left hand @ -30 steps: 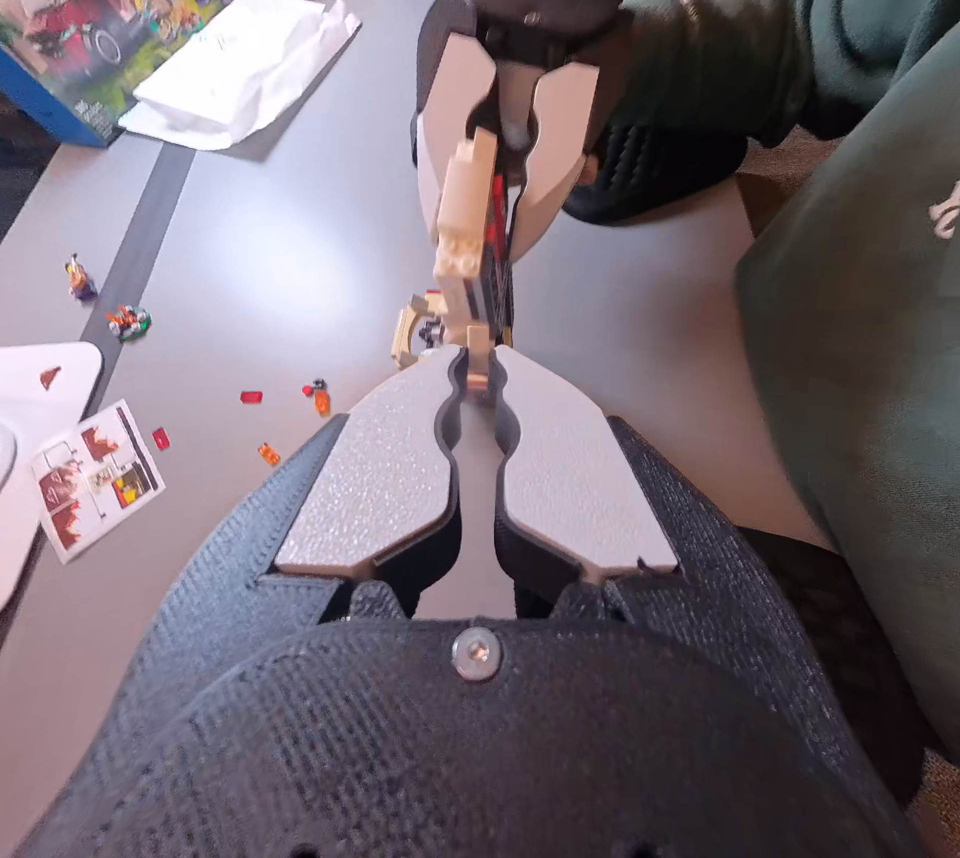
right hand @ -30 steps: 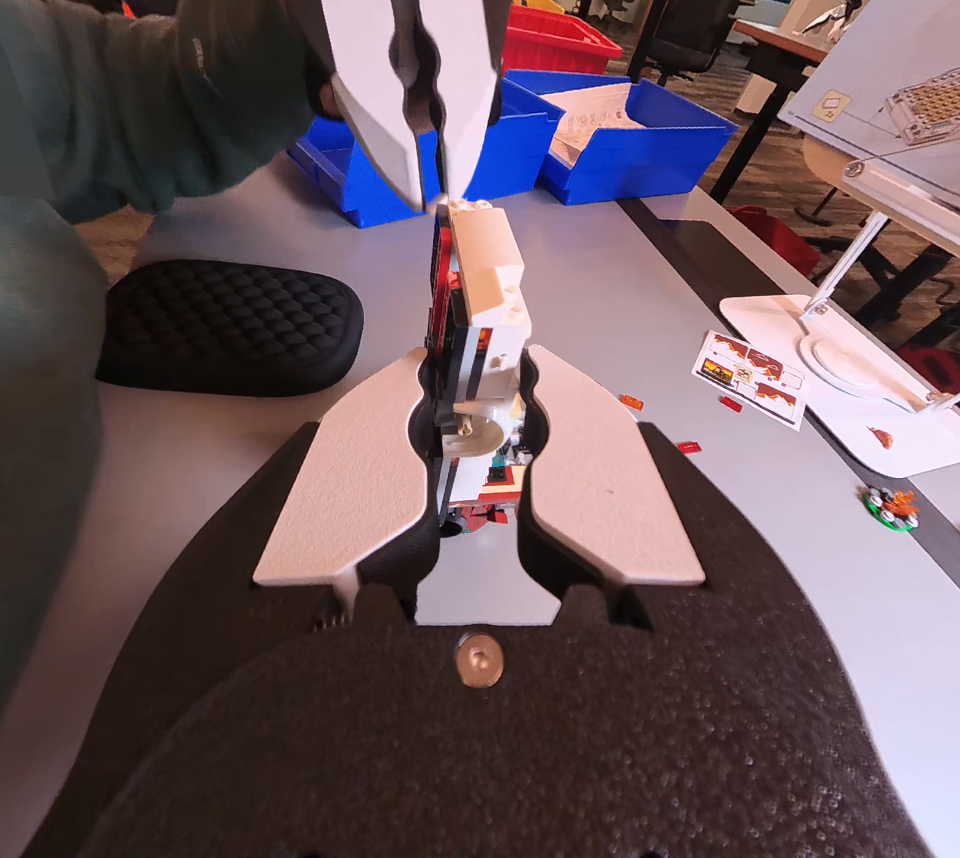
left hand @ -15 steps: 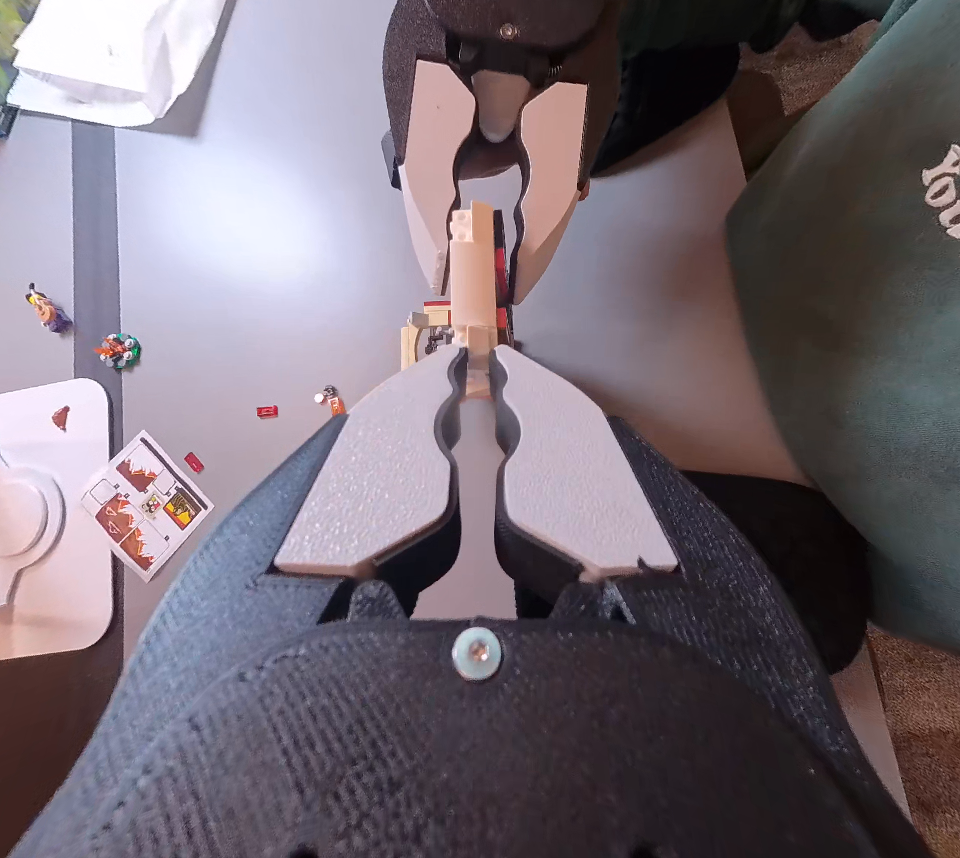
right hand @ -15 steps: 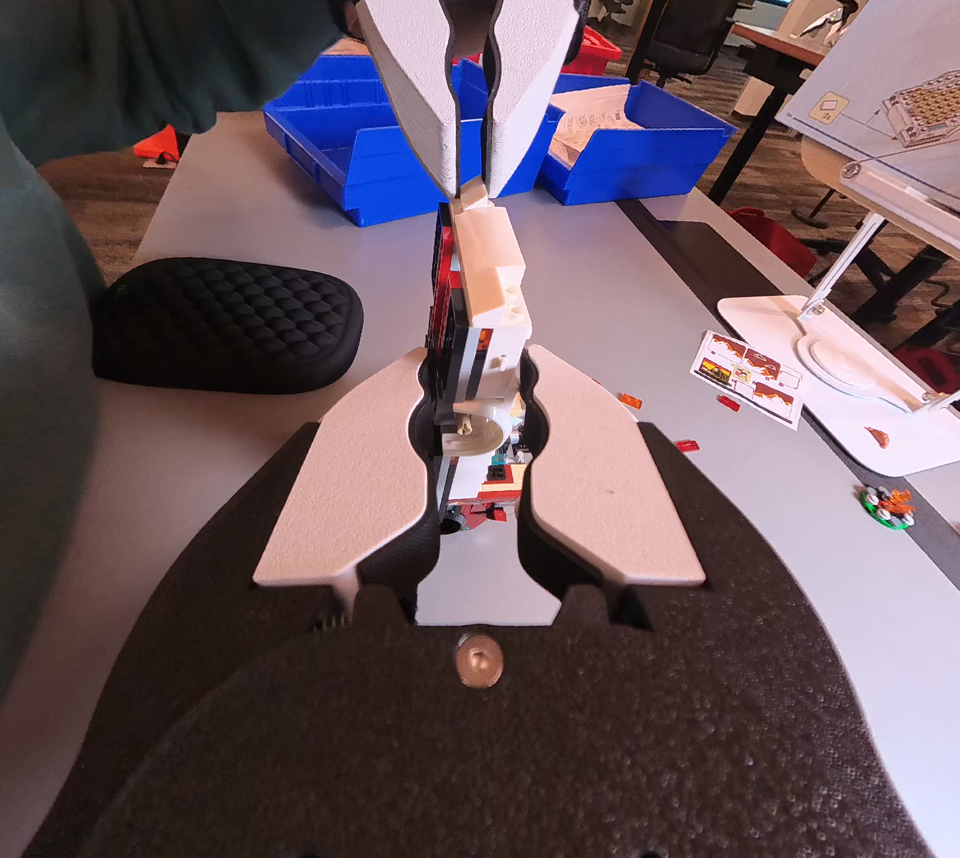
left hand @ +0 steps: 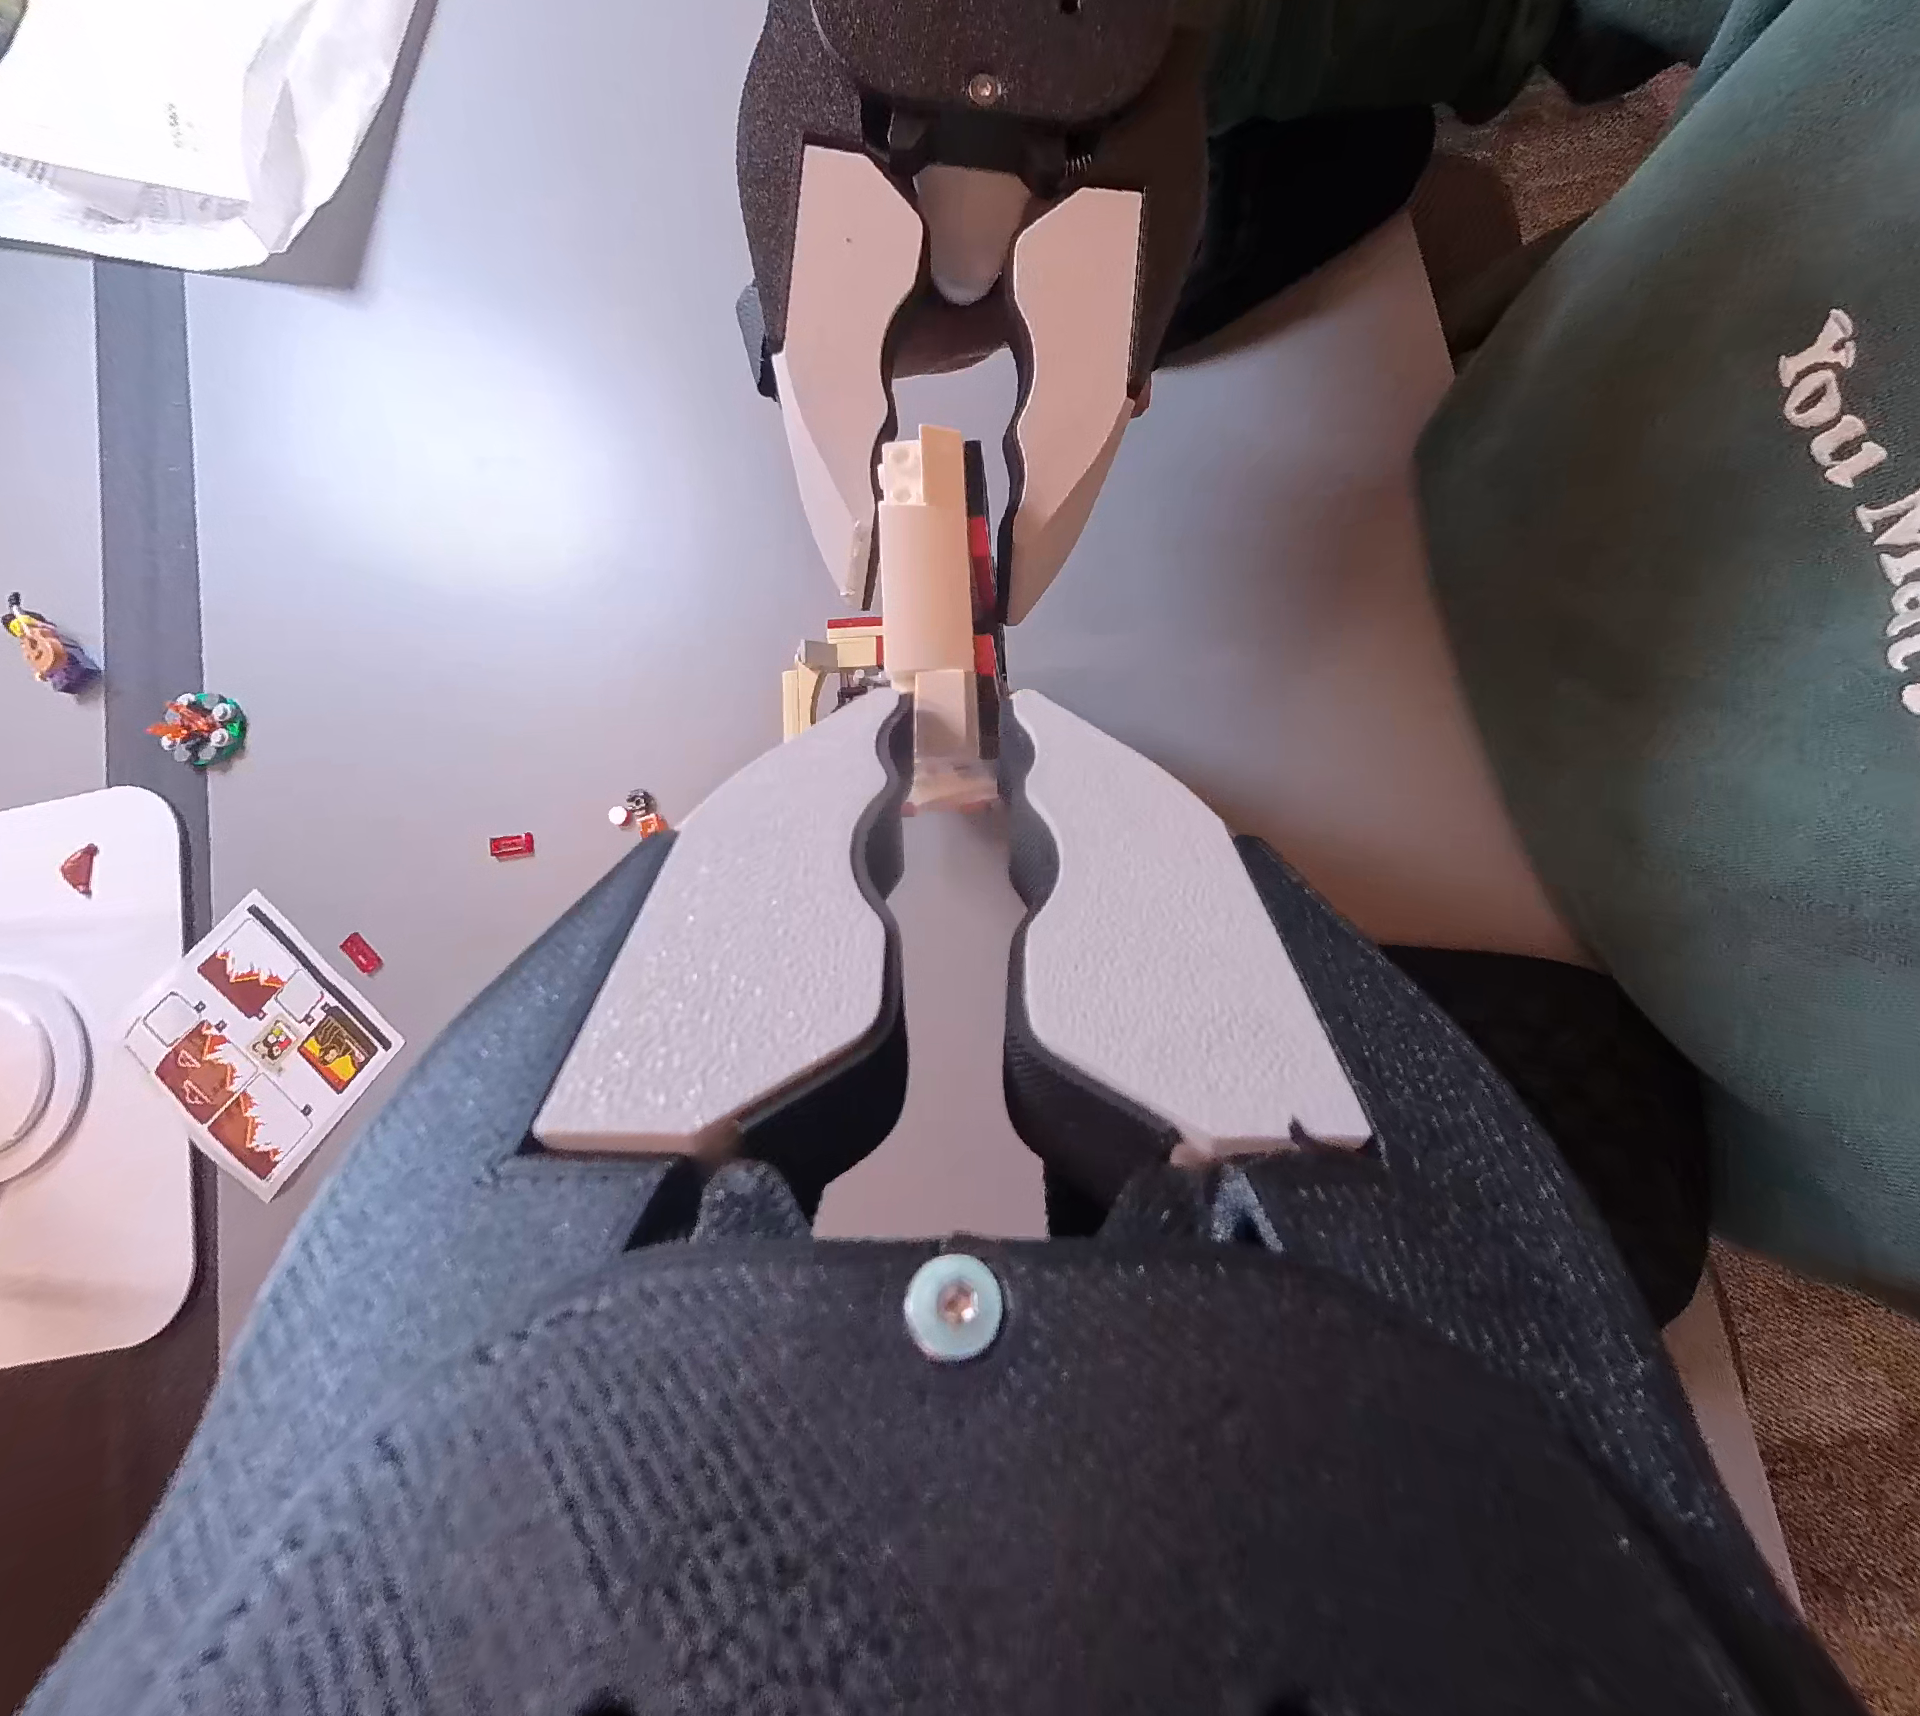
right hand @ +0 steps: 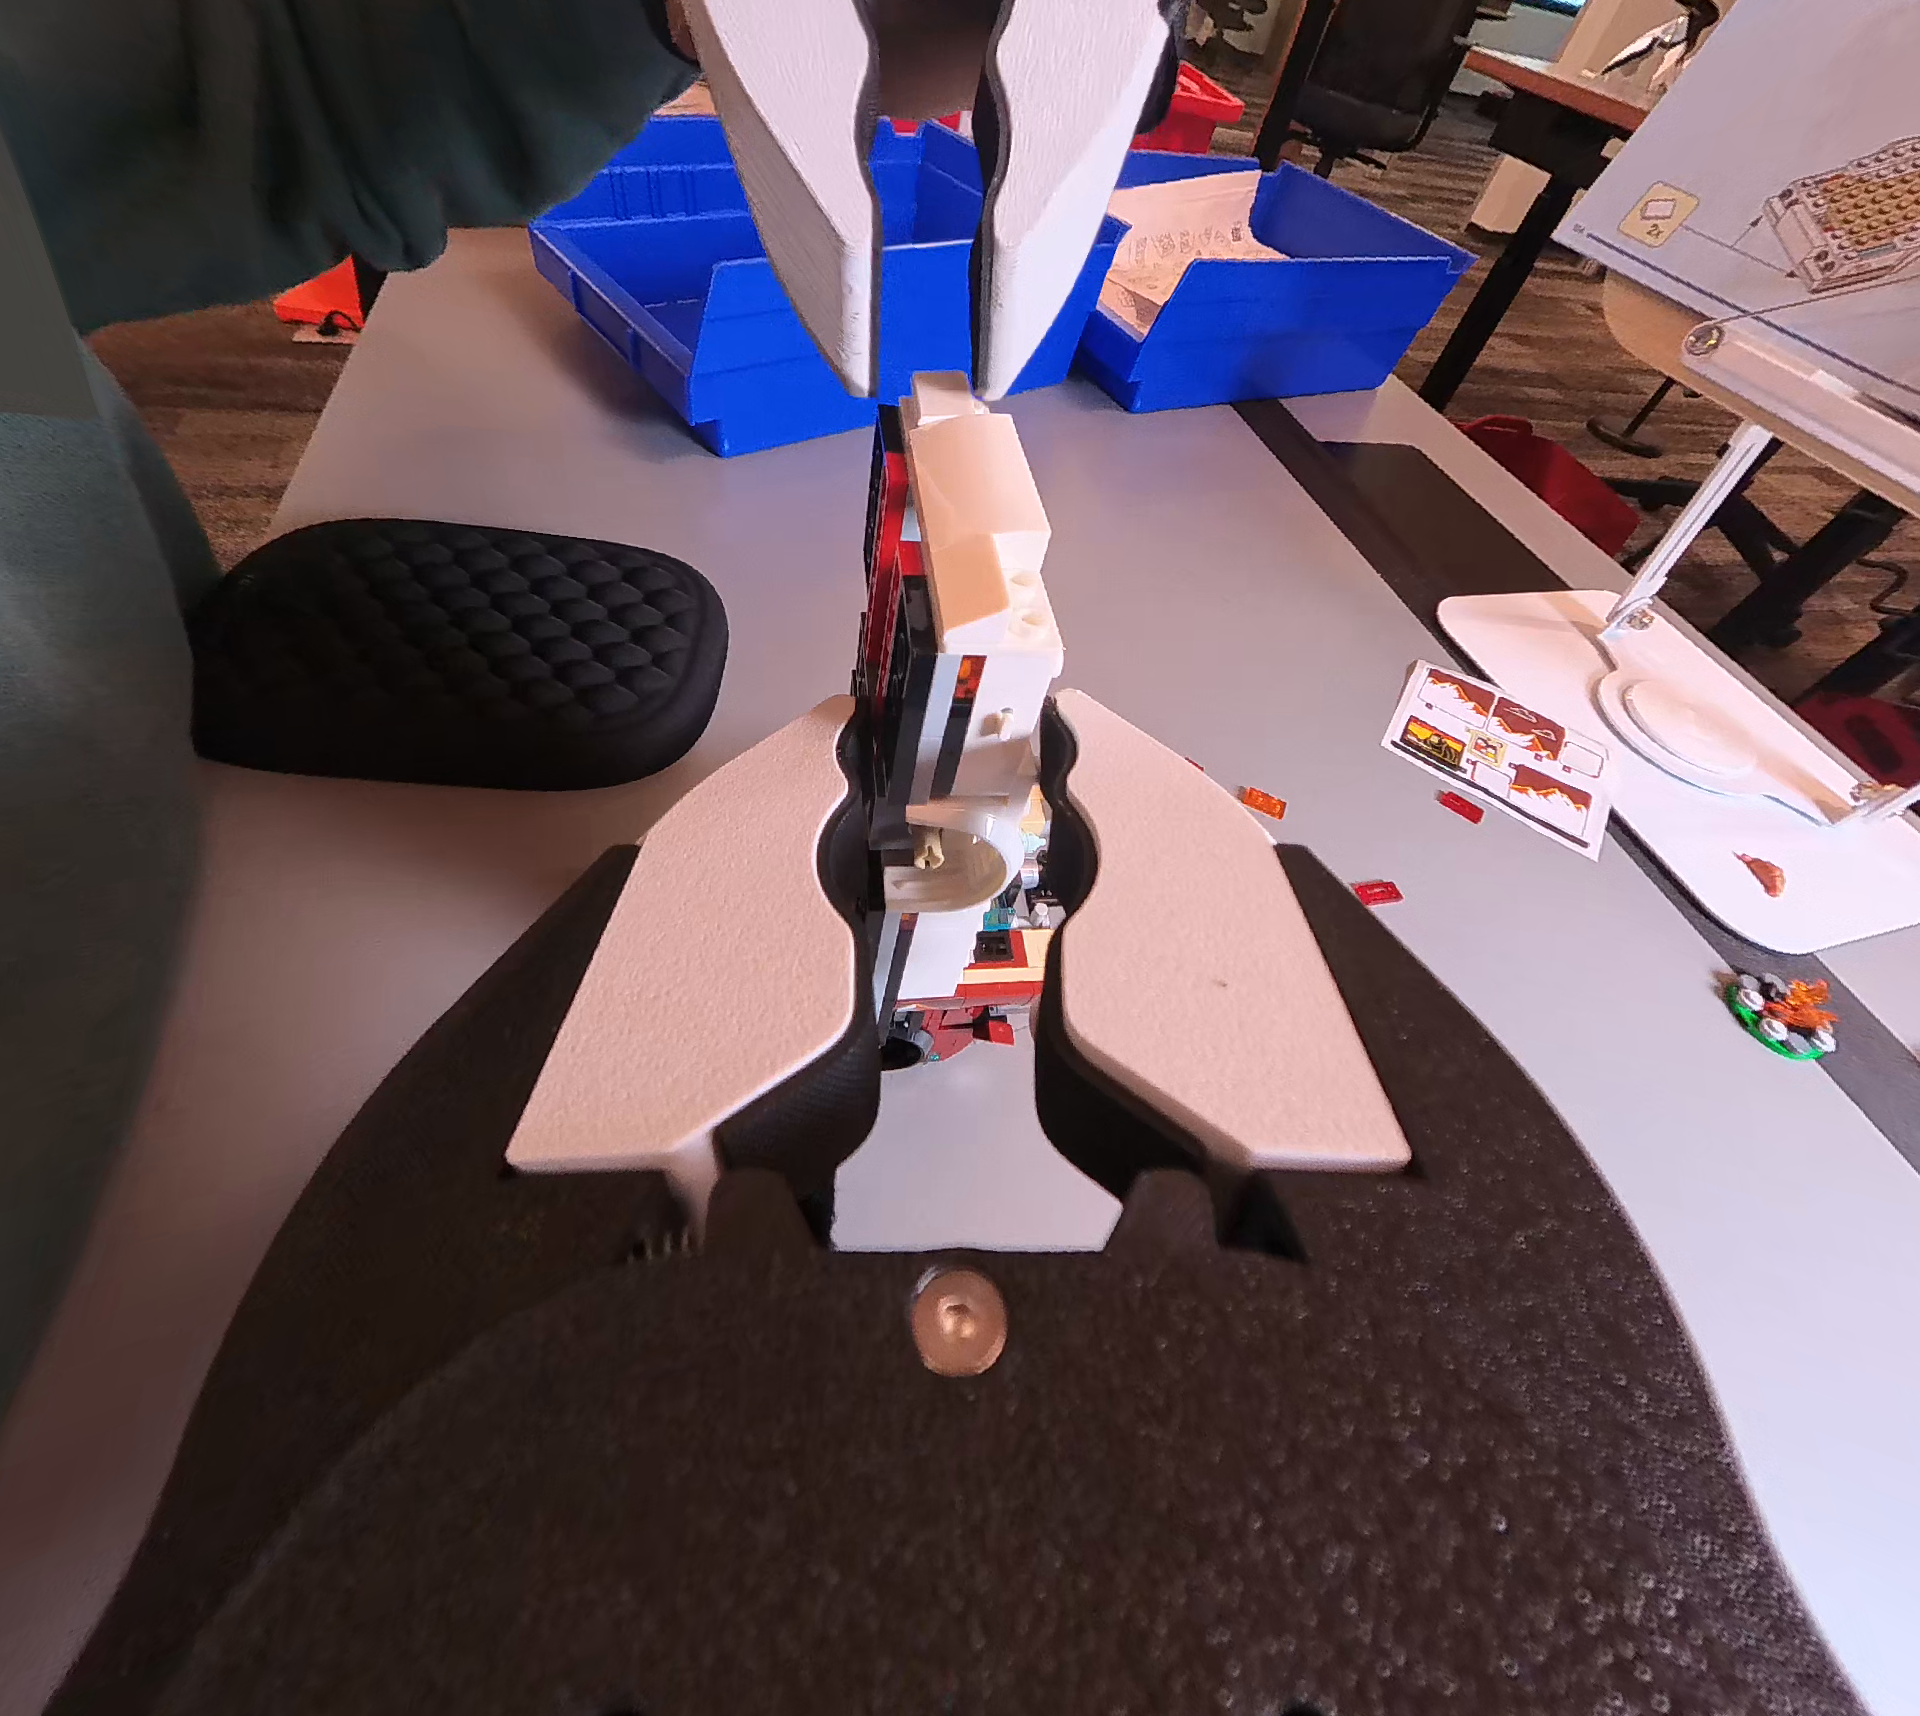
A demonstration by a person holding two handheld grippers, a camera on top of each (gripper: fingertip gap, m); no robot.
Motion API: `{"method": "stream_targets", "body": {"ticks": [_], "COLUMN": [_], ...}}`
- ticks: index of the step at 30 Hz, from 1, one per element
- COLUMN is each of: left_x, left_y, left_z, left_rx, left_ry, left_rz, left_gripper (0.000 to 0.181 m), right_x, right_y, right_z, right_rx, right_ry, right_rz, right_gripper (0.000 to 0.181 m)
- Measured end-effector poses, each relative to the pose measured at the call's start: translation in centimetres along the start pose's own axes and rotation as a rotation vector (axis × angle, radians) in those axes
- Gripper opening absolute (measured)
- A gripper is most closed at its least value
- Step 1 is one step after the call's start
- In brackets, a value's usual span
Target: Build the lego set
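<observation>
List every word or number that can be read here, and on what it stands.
I quote no writing; these bear it.
White paper bag: one large printed character.
Green sweatshirt: pale lettering, cut off.
Instruction page: a printed number.
Sticker sheet: too small to read.

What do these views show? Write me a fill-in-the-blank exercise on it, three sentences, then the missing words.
1. The lego model is clamped in the ___ claw.
2. The two plastic bins at the far end of the table are ___.
3. The padded rest lying to the left of the model in the right wrist view is ___.
Missing words: right; blue; black.
</observation>
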State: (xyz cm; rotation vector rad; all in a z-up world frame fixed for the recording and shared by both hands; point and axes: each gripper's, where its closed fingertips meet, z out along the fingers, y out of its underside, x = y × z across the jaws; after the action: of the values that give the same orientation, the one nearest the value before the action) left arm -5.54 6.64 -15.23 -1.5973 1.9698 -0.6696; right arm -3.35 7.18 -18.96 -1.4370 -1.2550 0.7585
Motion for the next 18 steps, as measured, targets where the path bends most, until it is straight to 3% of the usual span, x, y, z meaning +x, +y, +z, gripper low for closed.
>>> {"method": "stream_targets", "body": {"ticks": [5,8,12,18], "left_x": [-0.4,-0.4,-0.1,-0.5], "left_y": [0.1,1.1,1.6,0.8], "left_z": [-0.2,1.4,3.5,3.9], "left_rx": [0.119,0.216,0.323,0.485], "left_ry": [-0.044,-0.039,-0.051,-0.19], "left_rz": [-0.028,-0.079,-0.102,-0.113], "left_gripper": [0.033,0.043,0.036,0.027], "right_x": [0.0,0.0,0.0,0.5], "right_y": [0.0,0.0,0.1,0.3], "right_z": [0.0,-0.1,-0.4,-0.8], "right_rx": [-0.001,0.001,-0.004,-0.008], "right_ry": [0.001,-0.012,-0.073,-0.079], "right_rz": [-0.004,-0.008,-0.013,-0.003], "right_gripper": [0.03,0.03,0.03,0.032]}}
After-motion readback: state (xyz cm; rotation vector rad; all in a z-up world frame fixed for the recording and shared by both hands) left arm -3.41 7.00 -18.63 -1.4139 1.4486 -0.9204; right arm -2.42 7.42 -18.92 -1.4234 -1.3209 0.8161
